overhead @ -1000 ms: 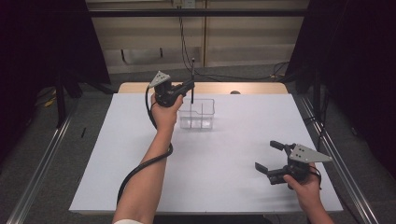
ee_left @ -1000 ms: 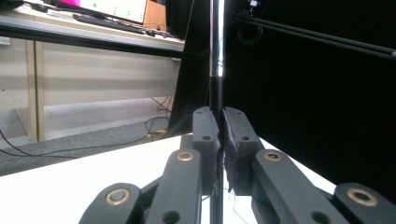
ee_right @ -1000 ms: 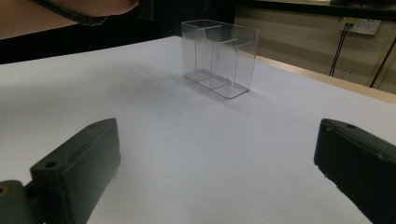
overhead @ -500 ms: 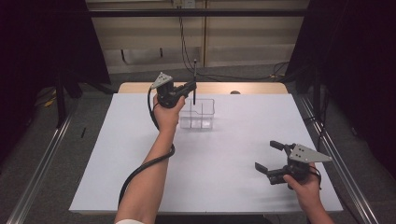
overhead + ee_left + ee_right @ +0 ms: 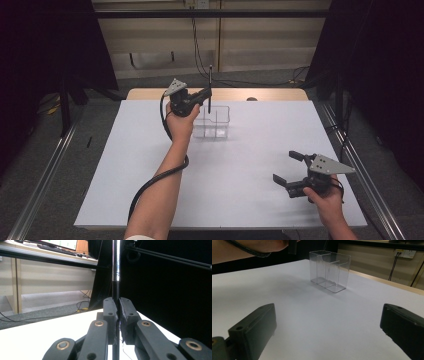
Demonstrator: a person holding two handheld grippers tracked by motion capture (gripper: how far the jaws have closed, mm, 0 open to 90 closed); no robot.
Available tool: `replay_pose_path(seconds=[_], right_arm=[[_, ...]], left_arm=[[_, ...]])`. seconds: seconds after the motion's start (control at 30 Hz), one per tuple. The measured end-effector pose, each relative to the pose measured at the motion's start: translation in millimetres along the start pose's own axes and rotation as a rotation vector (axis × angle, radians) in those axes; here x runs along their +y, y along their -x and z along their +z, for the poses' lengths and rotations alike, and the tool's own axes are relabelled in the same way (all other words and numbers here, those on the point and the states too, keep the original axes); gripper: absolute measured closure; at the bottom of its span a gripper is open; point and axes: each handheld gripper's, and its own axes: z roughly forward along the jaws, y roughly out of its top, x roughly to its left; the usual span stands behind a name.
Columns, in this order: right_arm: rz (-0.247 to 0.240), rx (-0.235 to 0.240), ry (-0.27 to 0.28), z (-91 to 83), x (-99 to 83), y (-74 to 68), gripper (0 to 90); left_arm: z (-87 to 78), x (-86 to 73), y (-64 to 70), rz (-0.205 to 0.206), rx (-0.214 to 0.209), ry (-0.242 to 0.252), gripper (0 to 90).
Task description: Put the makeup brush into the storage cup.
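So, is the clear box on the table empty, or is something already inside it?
Empty. The right gripper view shows the clear box with bare compartments; the pen, shut in the left gripper, is above it.

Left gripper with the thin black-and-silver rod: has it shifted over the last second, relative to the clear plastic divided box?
No. The left gripper stays at the same spot, holding the thin black-and-silver rod upright above the clear plastic divided box.

High view overhead, far; right gripper view low, sharing clear box.
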Motion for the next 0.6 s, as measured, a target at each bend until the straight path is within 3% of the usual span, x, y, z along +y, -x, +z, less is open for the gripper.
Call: replay_pose_path(seconds=[0.13, 0.6], right_arm=[[0.001, 0.0, 0.002, -0.1, -0.2, 0.4, 0.0], [0.001, -0.001, 0.001, 0.0, -0.6, 0.7, 0.0]], left_arm=[[-0.7, -0.6, -1.8, 0.02, 0.0, -0.015, 84.1], [1.4, -4.6, -1.1, 0.014, 0.011, -0.008, 84.1]])
